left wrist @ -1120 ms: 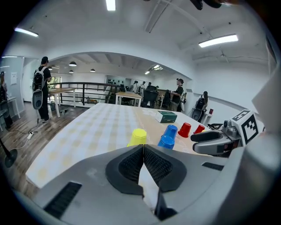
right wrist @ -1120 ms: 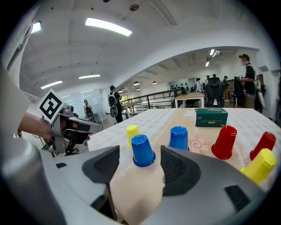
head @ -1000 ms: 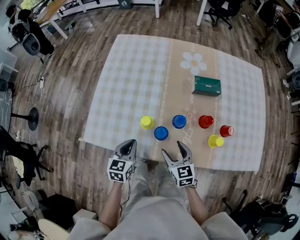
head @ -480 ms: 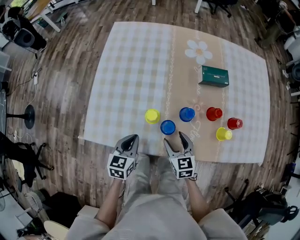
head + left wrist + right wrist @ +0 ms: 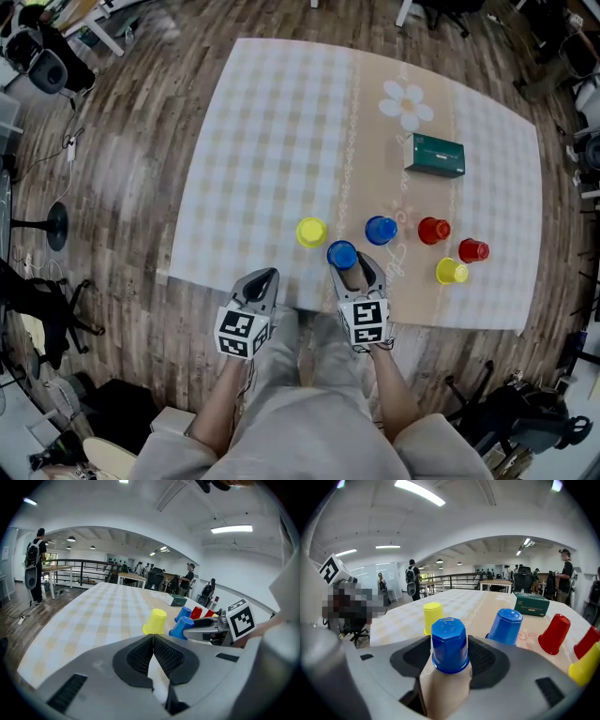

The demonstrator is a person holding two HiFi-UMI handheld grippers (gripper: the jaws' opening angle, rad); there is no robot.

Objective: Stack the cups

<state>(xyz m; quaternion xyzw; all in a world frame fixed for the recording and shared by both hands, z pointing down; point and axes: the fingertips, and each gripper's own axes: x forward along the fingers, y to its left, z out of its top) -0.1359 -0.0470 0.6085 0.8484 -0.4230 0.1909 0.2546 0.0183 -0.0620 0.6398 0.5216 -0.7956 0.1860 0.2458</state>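
Across the checked table (image 5: 272,141) under you, a green box (image 5: 434,155) lies on the far right part, well apart from the cups; your left gripper (image 5: 153,639) hangs off the near edge with its jaws pressed together on nothing; your right gripper (image 5: 352,267) reaches over that edge, jaws spread, one on each side of the nearest blue cup (image 5: 449,644), with the pads close against its sides; that cup stands upside down on the table near the front edge; a yellow cup (image 5: 311,232) stands just to its left and a second blue cup (image 5: 381,230) just to its right, both a little farther from you; further right come a red cup (image 5: 434,230), another red cup (image 5: 473,250) and a second yellow cup (image 5: 451,272), these three near one another; none is stacked yet.
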